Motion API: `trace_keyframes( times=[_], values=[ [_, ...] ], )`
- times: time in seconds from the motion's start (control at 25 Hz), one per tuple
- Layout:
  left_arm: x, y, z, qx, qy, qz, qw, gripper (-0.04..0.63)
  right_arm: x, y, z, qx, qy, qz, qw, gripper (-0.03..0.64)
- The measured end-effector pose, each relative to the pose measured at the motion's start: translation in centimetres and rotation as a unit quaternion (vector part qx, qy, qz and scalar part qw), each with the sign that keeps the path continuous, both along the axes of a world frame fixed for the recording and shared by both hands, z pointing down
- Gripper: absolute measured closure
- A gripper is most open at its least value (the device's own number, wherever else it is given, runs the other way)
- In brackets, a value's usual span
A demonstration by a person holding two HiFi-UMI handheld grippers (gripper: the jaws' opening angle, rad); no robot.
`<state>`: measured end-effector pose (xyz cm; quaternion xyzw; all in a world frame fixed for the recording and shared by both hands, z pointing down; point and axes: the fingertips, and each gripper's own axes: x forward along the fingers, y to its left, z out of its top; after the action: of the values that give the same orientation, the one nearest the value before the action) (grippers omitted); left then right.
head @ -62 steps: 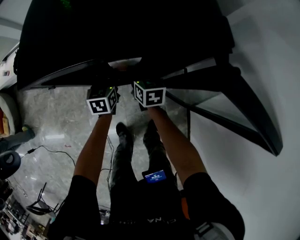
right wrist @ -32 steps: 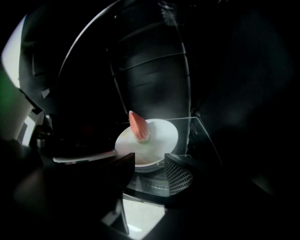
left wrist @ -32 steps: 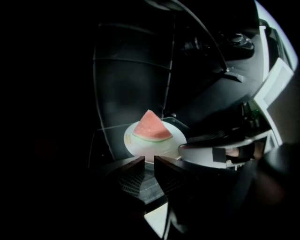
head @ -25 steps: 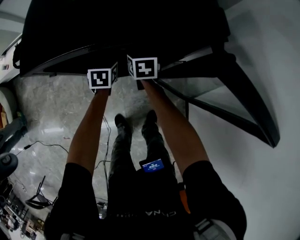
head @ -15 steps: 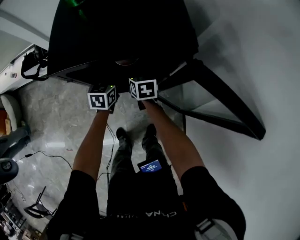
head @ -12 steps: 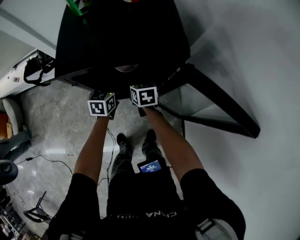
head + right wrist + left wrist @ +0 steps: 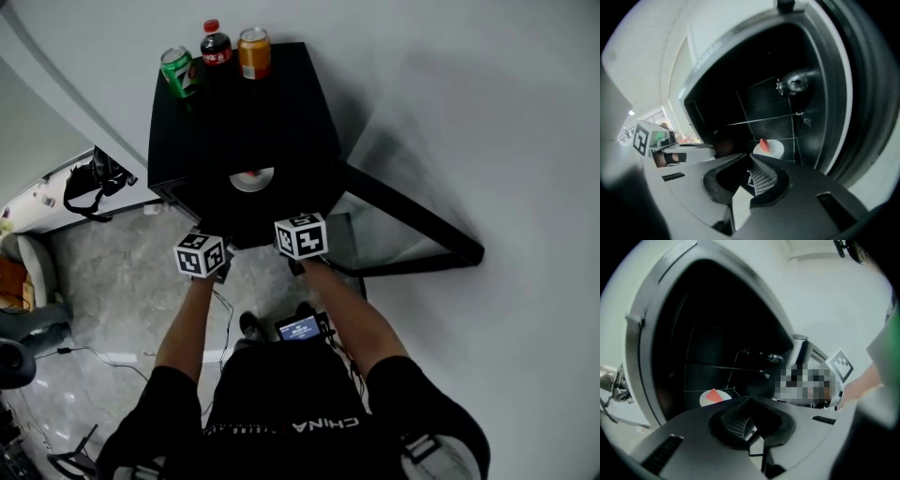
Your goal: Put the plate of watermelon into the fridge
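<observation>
Now plate of watermelon (image 7: 768,149) inside fridge (image 7: 244,103), left gripper (image 7: 749,399) jaws together, right gripper (image 7: 750,157) jaws just closed, empty.

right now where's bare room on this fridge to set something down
The fridge top is bare in front of the green can, cola bottle and orange can, which crowd its back edge. Inside, the plate of watermelon takes part of the wire shelf.
</observation>
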<state>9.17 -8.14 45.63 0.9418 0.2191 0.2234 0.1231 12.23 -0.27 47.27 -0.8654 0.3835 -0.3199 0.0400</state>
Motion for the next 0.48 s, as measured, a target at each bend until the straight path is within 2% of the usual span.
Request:
trace_keyframes(
  times=[0.32, 0.48],
  values=[
    [-3.2, 1.7, -1.9, -0.021, 0.014, 0.016, 0.9996, 0.583, -2.4, 1.1, -2.5, 0.018, 0.011, -0.009, 1.000, 0.595],
    [-3.7, 2.7, -2.1, -0.015, 0.019, 0.022, 0.9995, 0.583, -3.3, 1.2, -3.0, 0.029, 0.010, -0.016, 0.999, 0.597]
  ],
)
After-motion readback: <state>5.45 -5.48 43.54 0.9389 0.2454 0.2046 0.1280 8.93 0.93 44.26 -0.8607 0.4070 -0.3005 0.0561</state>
